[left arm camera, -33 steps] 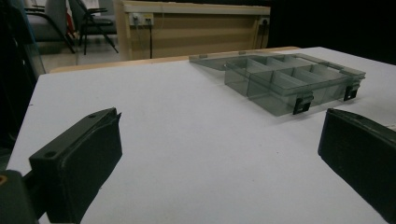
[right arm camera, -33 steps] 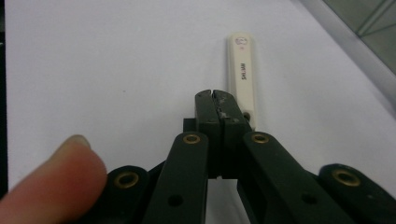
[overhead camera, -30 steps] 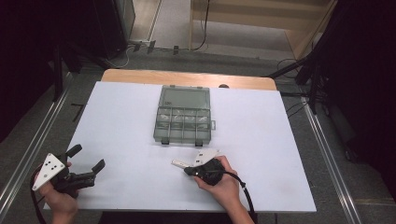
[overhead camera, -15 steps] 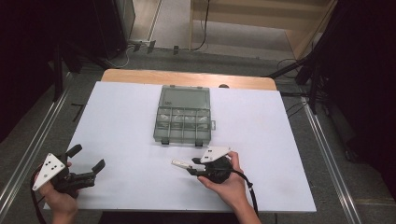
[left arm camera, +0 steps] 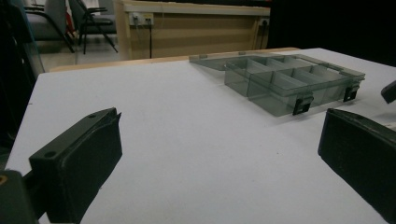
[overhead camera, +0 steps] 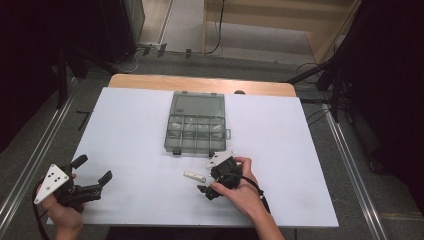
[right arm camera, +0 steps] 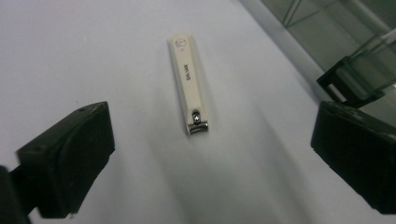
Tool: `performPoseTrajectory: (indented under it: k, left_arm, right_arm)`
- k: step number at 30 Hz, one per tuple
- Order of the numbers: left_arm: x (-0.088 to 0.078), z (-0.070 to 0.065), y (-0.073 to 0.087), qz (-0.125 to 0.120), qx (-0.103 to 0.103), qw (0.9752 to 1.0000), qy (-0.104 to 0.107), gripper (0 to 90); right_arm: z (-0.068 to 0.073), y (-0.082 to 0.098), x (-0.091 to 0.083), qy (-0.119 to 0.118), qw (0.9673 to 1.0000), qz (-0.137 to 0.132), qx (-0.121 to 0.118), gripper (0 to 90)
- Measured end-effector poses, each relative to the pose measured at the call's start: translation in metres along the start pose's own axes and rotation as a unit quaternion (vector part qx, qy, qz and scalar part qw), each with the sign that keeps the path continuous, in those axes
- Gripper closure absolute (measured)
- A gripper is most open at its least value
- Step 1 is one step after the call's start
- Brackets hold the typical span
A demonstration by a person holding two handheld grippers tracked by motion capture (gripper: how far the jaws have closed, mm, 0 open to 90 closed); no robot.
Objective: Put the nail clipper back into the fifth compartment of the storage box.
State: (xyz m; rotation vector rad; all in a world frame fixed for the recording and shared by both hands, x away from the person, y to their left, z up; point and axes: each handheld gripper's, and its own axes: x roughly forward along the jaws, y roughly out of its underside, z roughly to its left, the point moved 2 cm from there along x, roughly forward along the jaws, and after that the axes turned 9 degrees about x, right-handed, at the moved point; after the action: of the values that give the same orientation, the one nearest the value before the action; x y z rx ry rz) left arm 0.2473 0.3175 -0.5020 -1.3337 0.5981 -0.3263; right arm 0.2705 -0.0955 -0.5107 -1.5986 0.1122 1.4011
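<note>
Lettering on the cream nail clipper [right arm camera: 189, 84] is unreadable; right claw [right arm camera: 210, 154], just opening, stands apart.

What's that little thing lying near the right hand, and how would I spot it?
Start at the white table, then find the grey see-through compartment box in its middle. Just in front of the box, beside the right tool, lies a nail clipper. It is the one small cream bar with a metal tip.

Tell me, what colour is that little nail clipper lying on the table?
Cream-white body with a silver metal tip; the nail clipper shows best in the right gripper view.
</note>
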Motion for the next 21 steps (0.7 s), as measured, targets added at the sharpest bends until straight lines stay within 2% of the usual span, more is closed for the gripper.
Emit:
performPoseTrajectory:
  k: [1,2,3,5,6,8,9,11,16,21]
  left_arm:
    - [0.0,0.0,0.0,0.0,0.0,1.0,0.0,0.0]
    - [0.0,0.0,0.0,0.0,0.0,1.0,0.0,0.0]
    - [0.0,0.0,0.0,0.0,0.0,1.0,0.0,0.0]
    - [0.0,0.0,0.0,0.0,-0.001,1.0,0.0,0.0]
    - [0.0,0.0,0.0,0.0,-0.001,1.0,0.0,0.0]
    - [0.0,0.0,0.0,-0.001,-0.001,1.0,0.0,0.0]
    - [0.0,0.0,0.0,-0.001,-0.001,1.0,0.0,0.0]
    - [0.0,0.0,0.0,0.0,0.0,1.0,0.0,0.0]
    - [0.0,0.0,0.0,0.0,0.001,1.0,0.0,0.0]
    - [0.0,0.0,0.0,0.001,0.001,1.0,0.0,0.0]
  right_arm:
    - [0.0,-0.001,0.002,0.004,1.0,0.008,0.0,24.5]
    - [0.0,-0.001,0.002,0.004,1.0,0.008,0.0,24.5]
    - [-0.002,-0.002,0.005,-0.009,0.9996,0.028,0.001,29.2]
    - [-0.002,-0.004,0.007,-0.018,0.9992,0.035,0.0,38.2]
    - [-0.002,-0.004,0.007,-0.018,0.9992,0.035,0.0,38.2]
    - [-0.003,-0.006,0.009,-0.037,0.9983,0.046,0.004,42.8]
    - [-0.003,-0.007,0.01,-0.038,0.9981,0.049,-0.001,45.8]
    - [-0.003,-0.009,0.01,-0.031,0.9983,0.048,-0.01,53.3]
    - [0.002,-0.011,0.012,-0.03,0.998,0.046,-0.031,67.2]
    - [0.006,-0.012,0.014,-0.025,0.9981,0.045,-0.034,73.3]
